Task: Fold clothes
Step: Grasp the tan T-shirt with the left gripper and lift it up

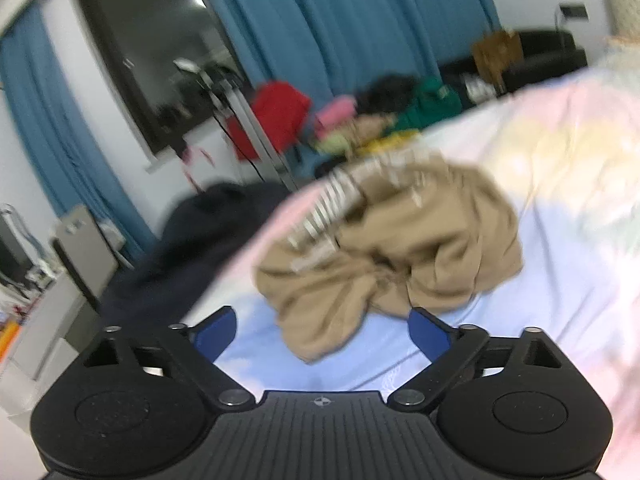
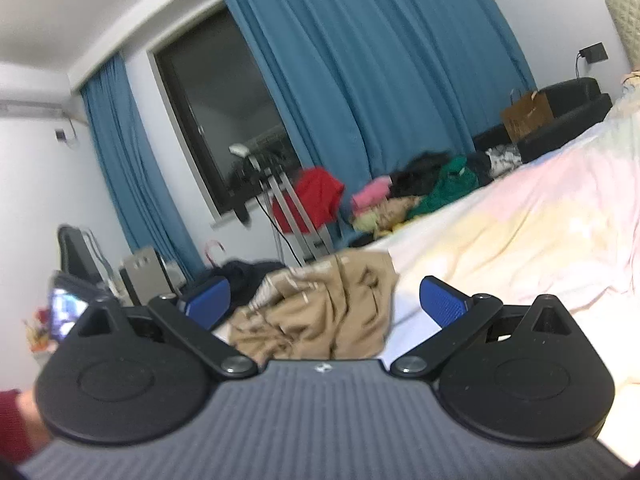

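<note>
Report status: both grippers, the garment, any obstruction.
Left gripper open, empty. Right gripper open, empty. Tan garment crumpled on the bed, unfolded. Dark clothing beside it, apart.

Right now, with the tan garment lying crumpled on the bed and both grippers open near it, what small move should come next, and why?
Probably ease the left gripper forward and close on the nearest edge of the tan garment. It lies bunched on the pastel bedsheet, unheld, and must be spread flat before folding. The right gripper is also open and empty.
</note>
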`<state>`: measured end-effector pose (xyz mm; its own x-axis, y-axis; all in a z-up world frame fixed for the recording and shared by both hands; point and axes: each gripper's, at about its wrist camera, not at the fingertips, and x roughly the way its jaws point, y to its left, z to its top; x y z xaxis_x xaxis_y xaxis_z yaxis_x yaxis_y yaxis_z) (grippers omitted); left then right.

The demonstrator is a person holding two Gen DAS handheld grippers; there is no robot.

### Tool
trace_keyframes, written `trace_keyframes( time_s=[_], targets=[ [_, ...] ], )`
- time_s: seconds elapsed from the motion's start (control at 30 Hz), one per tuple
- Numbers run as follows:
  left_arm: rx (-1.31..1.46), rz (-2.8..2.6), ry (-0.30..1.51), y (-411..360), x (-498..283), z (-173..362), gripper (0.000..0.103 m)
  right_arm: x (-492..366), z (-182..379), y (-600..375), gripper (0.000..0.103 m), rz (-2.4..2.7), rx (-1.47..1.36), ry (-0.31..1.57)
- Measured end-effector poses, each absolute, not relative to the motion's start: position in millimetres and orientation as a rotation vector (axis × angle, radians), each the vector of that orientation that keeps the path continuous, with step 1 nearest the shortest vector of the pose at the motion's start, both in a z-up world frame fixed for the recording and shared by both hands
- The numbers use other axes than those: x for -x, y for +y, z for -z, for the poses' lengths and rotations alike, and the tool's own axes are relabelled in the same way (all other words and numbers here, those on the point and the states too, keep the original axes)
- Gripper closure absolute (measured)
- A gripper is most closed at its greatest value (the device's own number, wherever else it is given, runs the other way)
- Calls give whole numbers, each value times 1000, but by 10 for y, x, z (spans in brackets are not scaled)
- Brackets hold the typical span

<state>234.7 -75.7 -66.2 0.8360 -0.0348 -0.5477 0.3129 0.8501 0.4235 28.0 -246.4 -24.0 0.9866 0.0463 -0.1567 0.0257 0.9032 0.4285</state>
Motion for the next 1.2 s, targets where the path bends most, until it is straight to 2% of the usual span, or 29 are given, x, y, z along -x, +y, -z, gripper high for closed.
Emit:
trace_keyframes(
  time_s=[0.2,0.27,0.3,0.37,0.43,0.57,0.83,1.03,1.2],
  targets=[
    [-634,233,610,-786,-3137,1436,43,-680,630,-2322,0,-2,-366,265],
    [-602,258,570,-669,-3249,1455,59,-820,795,-2245,0,5,-323,299],
    [-582,275,547,-604,-3291,1449,63,-889,871,-2203,0,9,-303,311],
    [-542,309,501,-473,-3376,1436,86,-1058,1013,-2100,0,17,-288,337],
    [-496,346,477,-328,-3445,1386,92,-1245,1146,-2020,0,8,-295,362],
    [-423,449,432,-29,-3353,1063,95,-1520,1280,-1907,0,26,-273,367],
    [-91,466,291,603,-2500,416,97,-1808,1245,-1792,0,6,-257,382],
    [70,387,137,849,-1449,173,97,-1469,1047,-1668,0,-60,-223,347],
    [149,383,102,1043,-736,115,98,-971,782,-1533,0,-105,-144,285]
  ],
)
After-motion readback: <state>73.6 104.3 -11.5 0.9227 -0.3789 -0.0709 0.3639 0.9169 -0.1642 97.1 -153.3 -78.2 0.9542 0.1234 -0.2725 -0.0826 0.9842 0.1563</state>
